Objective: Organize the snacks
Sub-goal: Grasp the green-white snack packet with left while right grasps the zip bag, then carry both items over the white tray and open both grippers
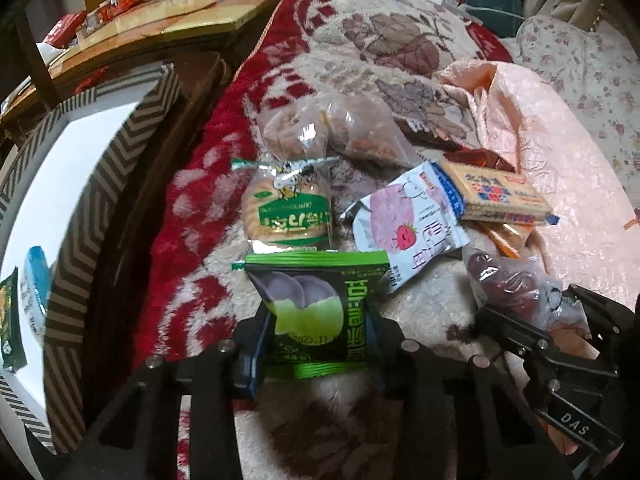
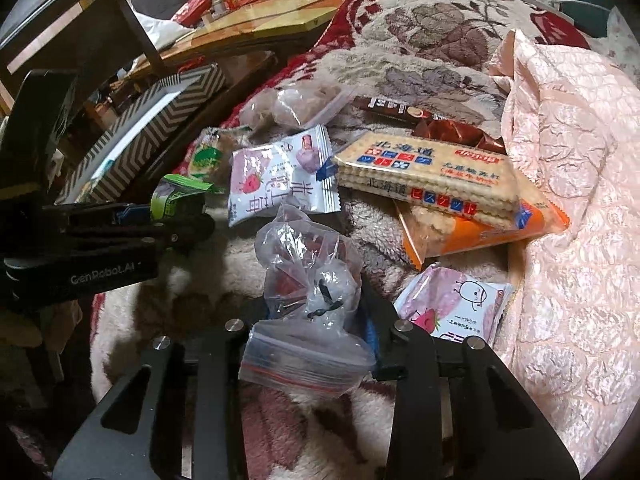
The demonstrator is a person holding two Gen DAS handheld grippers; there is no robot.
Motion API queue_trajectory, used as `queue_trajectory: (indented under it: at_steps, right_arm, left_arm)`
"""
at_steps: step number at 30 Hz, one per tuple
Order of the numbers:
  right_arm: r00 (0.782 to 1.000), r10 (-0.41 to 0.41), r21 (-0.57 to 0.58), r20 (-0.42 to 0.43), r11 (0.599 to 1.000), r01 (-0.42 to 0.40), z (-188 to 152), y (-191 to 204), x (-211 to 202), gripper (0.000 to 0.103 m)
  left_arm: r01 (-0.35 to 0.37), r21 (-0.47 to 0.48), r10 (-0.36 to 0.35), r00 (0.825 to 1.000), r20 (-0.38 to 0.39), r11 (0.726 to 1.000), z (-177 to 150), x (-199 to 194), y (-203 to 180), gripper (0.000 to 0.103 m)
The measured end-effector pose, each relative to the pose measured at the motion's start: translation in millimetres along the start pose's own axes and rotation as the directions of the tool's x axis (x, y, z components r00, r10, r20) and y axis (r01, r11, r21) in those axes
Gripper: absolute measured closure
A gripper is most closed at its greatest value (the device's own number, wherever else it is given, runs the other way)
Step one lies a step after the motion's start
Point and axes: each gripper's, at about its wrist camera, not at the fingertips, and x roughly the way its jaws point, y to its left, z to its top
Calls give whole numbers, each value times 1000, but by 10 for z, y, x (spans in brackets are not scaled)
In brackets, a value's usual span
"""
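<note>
My left gripper (image 1: 318, 320) is shut on the lower half of a green snack packet (image 1: 316, 300), one finger against each side; the same packet (image 2: 176, 196) shows in the right wrist view. My right gripper (image 2: 316, 312) is shut on a clear zip bag of dark red fruit (image 2: 308, 268), its zip end bunched toward the camera. On the plush blanket lie a round biscuit packet (image 1: 288, 212), a pink strawberry packet (image 1: 404, 224), a wafer biscuit pack (image 2: 424, 176) on an orange packet (image 2: 480, 232), and a second strawberry packet (image 2: 456, 304).
A zigzag-patterned box (image 1: 108, 184) stands left of the blanket with a couple of packets (image 1: 36, 288) inside. Clear bags of nuts (image 1: 332, 128) and a brown chocolate bar (image 2: 392, 110) lie farther back. A pink quilt (image 1: 560, 140) lies at right, a wooden table (image 1: 160, 20) behind.
</note>
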Motion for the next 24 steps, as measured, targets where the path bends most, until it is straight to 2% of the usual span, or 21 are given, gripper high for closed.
queue_trajectory:
  at_steps: [13, 24]
  right_arm:
    - [998, -10, 17, 56, 1000, 9, 198, 110, -225, 70]
    - [996, -24, 13, 84, 1000, 23, 462, 274, -356, 70]
  left_arm:
    - [-21, 38, 17, 995, 100, 999, 118, -395, -38, 61]
    - [-38, 27, 33, 987, 158, 999, 251, -599, 103, 61]
